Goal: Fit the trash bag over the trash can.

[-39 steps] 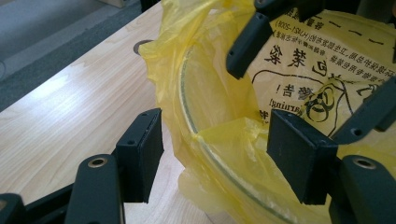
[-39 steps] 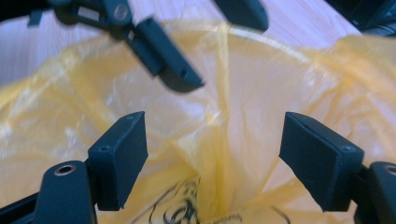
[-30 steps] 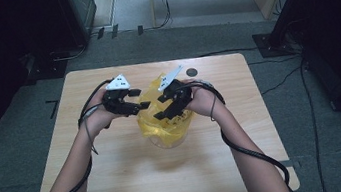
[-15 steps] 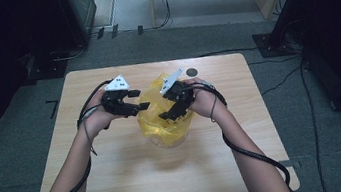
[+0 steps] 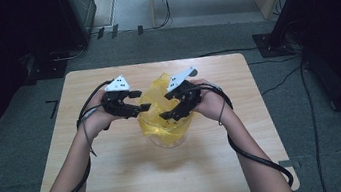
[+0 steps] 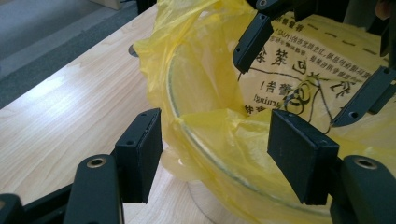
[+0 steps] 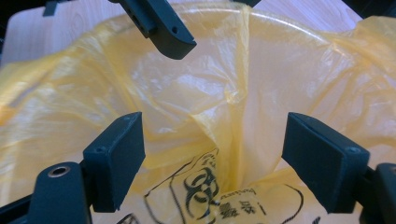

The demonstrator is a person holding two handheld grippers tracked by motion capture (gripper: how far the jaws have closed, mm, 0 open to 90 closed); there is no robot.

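A clear glass bowl [image 5: 169,135] stands on the wooden bench [image 5: 120,184], about midway between its left and right edges and slightly nearer the far edge than the near one. A yellow plastic bag [image 5: 159,102] with black biohazard printing lines the bowl; its film is draped over the rim and bunches up above it on the far side. The left gripper [image 5: 135,102] is held at the left side of the bowl, the right gripper [image 5: 173,113] at its right side, each carried by a hand entering from the near edge of the bench. In the left gripper view, the left gripper [image 6: 215,154] has its jaws spread: one jaw stands outside the bowl over the bench top, the other over the inside, with the glass rim and a fold of yellow film running between them; neither pad is seen pressing on the film. In the right gripper view, the right gripper [image 7: 212,156] likewise has its jaws spread, having just been opening, and a creased fold of the bag rises in the gap between them without either pad bearing on it. The printed panel of the bag lies low inside the bowl. A small dark round object [image 6: 133,49] sits on the bench just beyond the bag; what it is cannot be told. Cables trail from both grippers toward the near edge.
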